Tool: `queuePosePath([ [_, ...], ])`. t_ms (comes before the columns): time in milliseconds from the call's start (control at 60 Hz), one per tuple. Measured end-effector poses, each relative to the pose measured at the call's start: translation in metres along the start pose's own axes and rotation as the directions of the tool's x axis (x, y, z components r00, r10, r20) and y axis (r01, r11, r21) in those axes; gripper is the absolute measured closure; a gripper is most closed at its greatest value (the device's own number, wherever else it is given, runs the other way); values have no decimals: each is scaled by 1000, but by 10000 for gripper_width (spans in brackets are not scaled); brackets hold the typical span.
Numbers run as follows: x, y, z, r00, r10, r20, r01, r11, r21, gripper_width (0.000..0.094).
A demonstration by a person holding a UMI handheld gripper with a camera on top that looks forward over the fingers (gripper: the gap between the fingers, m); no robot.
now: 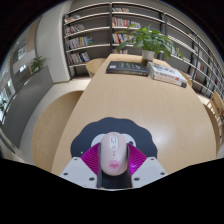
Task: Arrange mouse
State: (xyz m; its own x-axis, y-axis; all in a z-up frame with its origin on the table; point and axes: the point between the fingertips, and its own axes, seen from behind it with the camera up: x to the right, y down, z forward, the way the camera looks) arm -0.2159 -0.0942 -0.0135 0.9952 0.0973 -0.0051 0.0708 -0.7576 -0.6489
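A white mouse (113, 150) with a pink mark near its rear sits between my gripper's fingers, over a dark mouse mat (88, 134) on the near end of a light wooden table (110, 95). My gripper (113, 160) is shut on the mouse. The magenta pads (93, 158) press on both of its sides. I cannot tell whether the mouse rests on the mat or is held just above it.
A dark keyboard (128, 68) lies at the table's far end. Beside it are a potted plant (150, 40) and a flat stack of books (168, 74). Bookshelves (95, 25) line the back wall. A chair (214, 105) stands at the right.
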Motion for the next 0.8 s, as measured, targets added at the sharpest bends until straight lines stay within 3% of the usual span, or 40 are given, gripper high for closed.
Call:
queuePosePath([
  [33, -1, -3, 1, 1000, -6, -5, 6, 999, 36, 596],
  [100, 1, -8, 1, 1000, -13, -12, 14, 999, 30, 576],
  [233, 0, -1, 4, 1000, 9, -14, -9, 1000, 19, 457],
  [250, 0, -1, 4, 1000, 16, -15, -16, 1000, 12, 427],
  [317, 6, -5, -2, 998, 52, -41, -52, 999, -13, 89],
  [333, 6, -8, -6, 997, 58, -42, -58, 998, -5, 66],
  [600, 28, -79, -107, 994, 98, -37, -92, 985, 144, 67],
  [800, 62, -76, -176, 995, 83, -62, -69, 977, 203, 69],
])
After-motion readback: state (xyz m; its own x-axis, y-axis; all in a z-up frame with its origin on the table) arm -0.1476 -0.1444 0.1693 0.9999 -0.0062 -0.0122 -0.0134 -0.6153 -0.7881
